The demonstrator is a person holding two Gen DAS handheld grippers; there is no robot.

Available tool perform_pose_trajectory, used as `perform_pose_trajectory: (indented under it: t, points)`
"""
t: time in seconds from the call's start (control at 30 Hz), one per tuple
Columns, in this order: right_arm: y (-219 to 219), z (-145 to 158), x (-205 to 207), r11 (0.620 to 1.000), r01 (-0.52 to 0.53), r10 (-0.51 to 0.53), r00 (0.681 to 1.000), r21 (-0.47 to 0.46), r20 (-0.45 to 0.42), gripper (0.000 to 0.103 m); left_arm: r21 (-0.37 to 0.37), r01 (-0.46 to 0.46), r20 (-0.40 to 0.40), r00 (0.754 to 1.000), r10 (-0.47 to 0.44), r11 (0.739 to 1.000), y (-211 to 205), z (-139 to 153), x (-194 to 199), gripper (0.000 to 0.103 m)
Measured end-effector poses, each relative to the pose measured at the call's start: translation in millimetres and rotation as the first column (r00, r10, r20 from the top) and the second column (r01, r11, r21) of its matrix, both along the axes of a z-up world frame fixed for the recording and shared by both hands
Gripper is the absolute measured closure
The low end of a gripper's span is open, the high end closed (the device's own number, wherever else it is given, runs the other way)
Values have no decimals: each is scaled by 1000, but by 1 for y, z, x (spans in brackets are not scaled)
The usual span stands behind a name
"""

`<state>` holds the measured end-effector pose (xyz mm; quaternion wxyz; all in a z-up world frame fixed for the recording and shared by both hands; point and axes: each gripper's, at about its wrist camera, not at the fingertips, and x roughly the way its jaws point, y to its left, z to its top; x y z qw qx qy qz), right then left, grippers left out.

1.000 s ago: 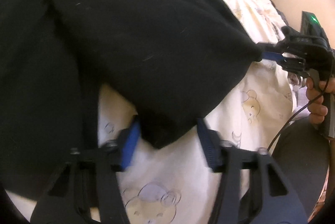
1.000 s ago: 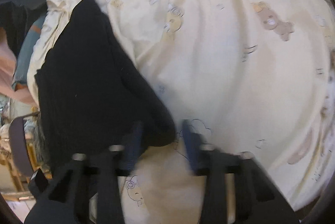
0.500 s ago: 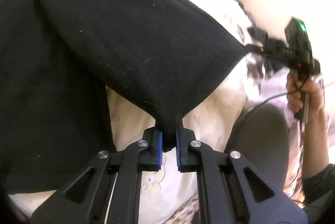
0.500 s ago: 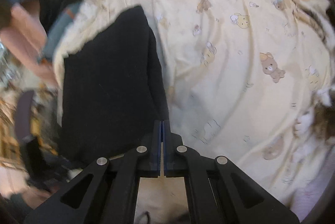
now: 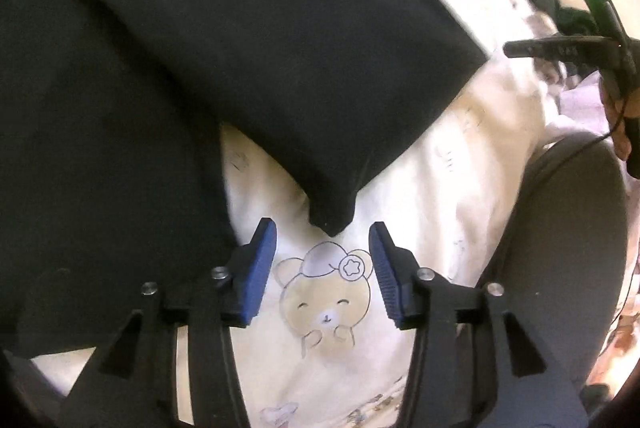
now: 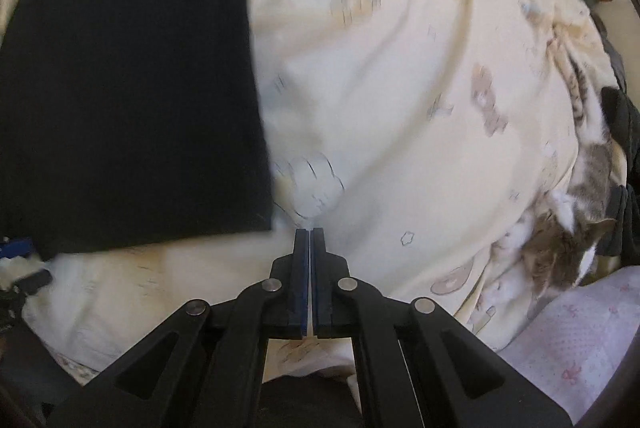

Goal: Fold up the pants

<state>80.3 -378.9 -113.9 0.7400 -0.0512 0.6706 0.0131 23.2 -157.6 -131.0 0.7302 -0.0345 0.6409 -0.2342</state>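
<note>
Black pants (image 5: pixel 240 39) lie on a cream bedspread (image 5: pixel 460 163) printed with bears. One folded layer ends in a corner just beyond my left gripper (image 5: pixel 322 242). Its blue pads are apart and opening, and nothing sits between them. The pants' corner rests on the bedspread, free of the pads. In the right wrist view the pants (image 6: pixel 120 87) fill the left side as a flat dark block. My right gripper (image 6: pixel 310 232) hangs above the bedspread (image 6: pixel 400 67) beside the pants' lower right corner, shut with nothing in it. It also shows at the right edge of the left wrist view, right gripper (image 5: pixel 516 48).
A tabby cat (image 6: pixel 560 228) lies at the bedspread's right edge. A pink dotted cloth (image 6: pixel 580 340) shows at the lower right. A person's hand (image 5: pixel 620 115) holds the other gripper's handle, and a dark grey rounded shape (image 5: pixel 568 260) sits beside the bed.
My left gripper let go of the pants' corner and its pads have spread apart. My right gripper released the other corner, stayed shut and lifted away while rolling.
</note>
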Motion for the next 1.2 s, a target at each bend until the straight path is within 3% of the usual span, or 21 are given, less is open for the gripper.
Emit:
perform_pose_trajectory:
  t: [0.1, 0.2, 0.27, 0.33, 0.43, 0.53, 0.63, 0.67, 0.77, 0.87, 0.93, 1.0, 1.03, 1.13, 1.2]
  points:
    - [13, 30, 3, 961, 28, -69, 988, 276, 139, 98, -70, -90, 114, 989, 98, 993, 14, 24, 10, 56]
    - [25, 9, 13, 885, 79, -150, 981, 459, 119, 98, -77, -117, 108, 986, 125, 990, 15, 16, 24, 55]
    - [33, -23, 22, 841, 154, -203, 978, 518, 38, 98, -69, -118, 91, 988, 125, 991, 4, -2, 37, 55]
    - [36, -52, 24, 830, 221, -233, 972, 511, -42, 98, -36, -117, 45, 992, 118, 992, -4, -27, 44, 55]
    - [19, -76, 19, 885, 270, -267, 962, 379, -63, 102, 8, -91, 26, 996, 91, 996, -2, -48, 35, 53]
    - [-24, -63, 13, 882, 359, -372, 928, 305, -18, 103, 6, -59, -8, 998, 59, 998, 6, -47, 27, 49]
    - [-45, -42, 5, 902, 407, -418, 907, 145, 53, 100, 21, -55, -79, 995, 56, 998, 19, -40, 20, 47]
    - [-50, -34, 0, 888, 422, -438, 898, 184, 53, 97, 22, -47, -69, 996, 49, 999, 24, -34, 16, 47]
    - [-42, -9, -17, 836, 381, -440, 896, 395, 66, 97, -10, -56, 27, 998, 56, 998, 39, 0, 2, 46]
    - [-18, -2, -42, 764, 333, -421, 906, 552, 36, 94, -35, -135, 162, 977, 139, 990, 56, 30, -8, 25]
    - [11, -9, -55, 681, 323, -393, 918, 657, -44, 82, -34, -199, 248, 948, 201, 979, 72, 43, -8, 18]
    - [37, -22, -72, 599, 340, -374, 919, 725, -122, 39, -36, -234, 276, 932, 234, 972, 75, 44, -4, 16]
    - [44, -27, -77, 575, 350, -371, 917, 740, -145, 33, -40, -252, 286, 924, 253, 967, 81, 44, -4, 16]
    - [76, -51, -98, 491, 403, -360, 901, 772, -241, 32, -28, -303, 298, 907, 298, 952, 86, 40, 2, 16]
    - [94, -68, -103, 466, 423, -363, 893, 777, -268, 32, -38, -315, 288, 906, 312, 948, 97, 38, 6, 16]
